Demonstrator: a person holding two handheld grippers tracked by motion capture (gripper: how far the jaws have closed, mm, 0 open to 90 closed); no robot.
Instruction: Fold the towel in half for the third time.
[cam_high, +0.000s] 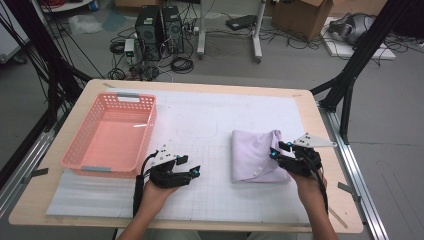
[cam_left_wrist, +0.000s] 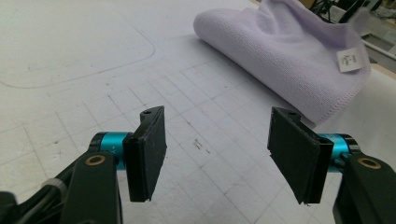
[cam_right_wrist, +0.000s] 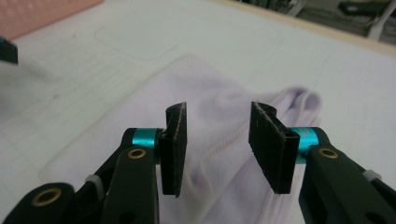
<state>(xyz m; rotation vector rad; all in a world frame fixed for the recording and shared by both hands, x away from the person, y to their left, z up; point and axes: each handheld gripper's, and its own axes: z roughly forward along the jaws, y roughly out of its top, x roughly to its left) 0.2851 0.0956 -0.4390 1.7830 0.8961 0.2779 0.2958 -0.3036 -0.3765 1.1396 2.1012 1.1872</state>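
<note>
A lilac cloth (cam_high: 256, 155) lies folded on the white gridded mat (cam_high: 210, 125), right of centre. It carries a small white label (cam_left_wrist: 350, 59) near one hemmed corner. My right gripper (cam_high: 276, 150) hovers over the cloth's right edge. Its jaws stand apart in the right gripper view (cam_right_wrist: 217, 140), with the cloth (cam_right_wrist: 201, 88) below and behind them and nothing pinched. My left gripper (cam_high: 189, 166) rests on the mat left of the cloth. It points toward the cloth (cam_left_wrist: 289, 51), and its jaws stand wide (cam_left_wrist: 224, 154) with only bare mat between them.
A pink plastic basket (cam_high: 80, 145) with nothing in it stands at the table's left, just beyond my left hand. The wooden table edge (cam_high: 325, 150) runs close to the right of the cloth. Cables, computer cases and boxes lie on the floor past the far edge.
</note>
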